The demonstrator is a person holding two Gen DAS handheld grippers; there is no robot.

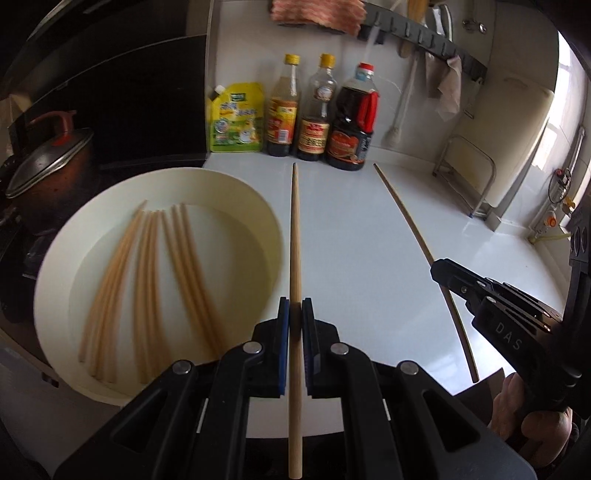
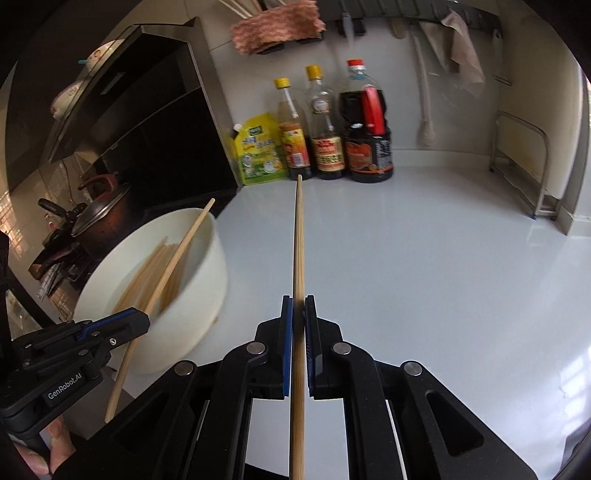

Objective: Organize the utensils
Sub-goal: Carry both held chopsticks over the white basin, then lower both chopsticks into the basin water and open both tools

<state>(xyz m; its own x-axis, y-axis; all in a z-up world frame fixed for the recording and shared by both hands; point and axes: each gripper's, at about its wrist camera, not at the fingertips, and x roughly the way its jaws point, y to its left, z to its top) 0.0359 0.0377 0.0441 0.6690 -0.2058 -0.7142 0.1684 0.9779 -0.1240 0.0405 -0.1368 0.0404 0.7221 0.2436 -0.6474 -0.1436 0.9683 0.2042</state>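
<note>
A white bowl (image 1: 258,218) on the pale counter holds several wooden chopsticks (image 1: 147,273). My left gripper (image 1: 295,310) is shut on one wooden chopstick (image 1: 294,229), held just right of the bowl and pointing at the back wall. My right gripper (image 2: 298,306) is shut on another chopstick (image 2: 298,236), held above the counter right of the bowl (image 2: 207,280). In the left wrist view the right gripper (image 1: 439,269) and its chopstick (image 1: 402,214) show at the right. In the right wrist view the left gripper (image 2: 136,321) and its chopstick (image 2: 177,254) show over the bowl's near side.
A yellow refill pouch (image 1: 236,118) and three sauce bottles (image 1: 321,114) stand along the back wall. A lidded pot (image 1: 48,166) sits on the stove at the left. A metal rack (image 1: 465,177) stands at the back right. Cloths and utensils hang from a wall rail (image 1: 424,33).
</note>
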